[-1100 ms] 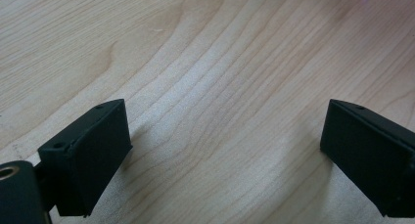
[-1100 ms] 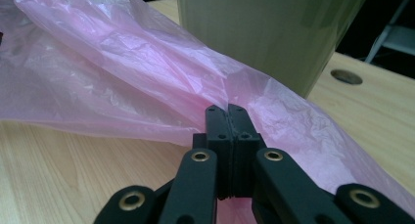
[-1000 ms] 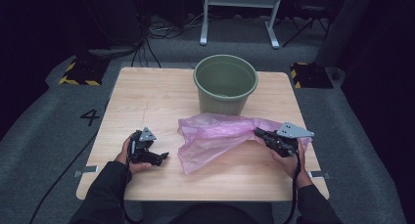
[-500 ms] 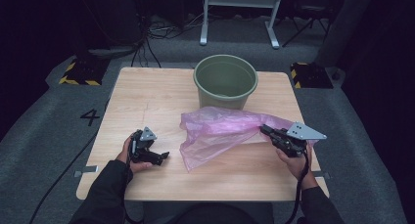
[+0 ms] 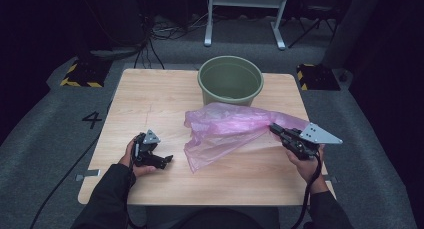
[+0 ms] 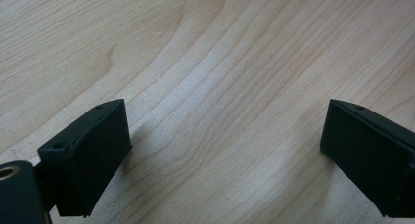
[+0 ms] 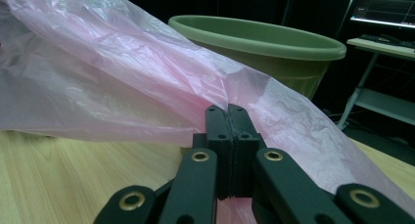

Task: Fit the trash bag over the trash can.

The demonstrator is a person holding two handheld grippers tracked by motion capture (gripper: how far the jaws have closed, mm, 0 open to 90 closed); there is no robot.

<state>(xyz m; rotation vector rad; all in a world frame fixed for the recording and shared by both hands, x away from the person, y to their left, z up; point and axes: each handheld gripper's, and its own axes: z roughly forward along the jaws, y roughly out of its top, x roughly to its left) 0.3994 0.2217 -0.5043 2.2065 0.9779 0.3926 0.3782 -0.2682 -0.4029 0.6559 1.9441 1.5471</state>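
One pink bag [image 5: 227,131], one green bucket [image 5: 230,81]

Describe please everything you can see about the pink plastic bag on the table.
The pink plastic bag is thin, translucent and crinkled, like soft film. It lies stretched across the wooden table just in front of the green bucket. Its right end is lifted and pulled taut, pinched between the shut jaws of the right gripper. Its left part sags in loose folds onto the tabletop. Whether it touches the bucket, I cannot tell.
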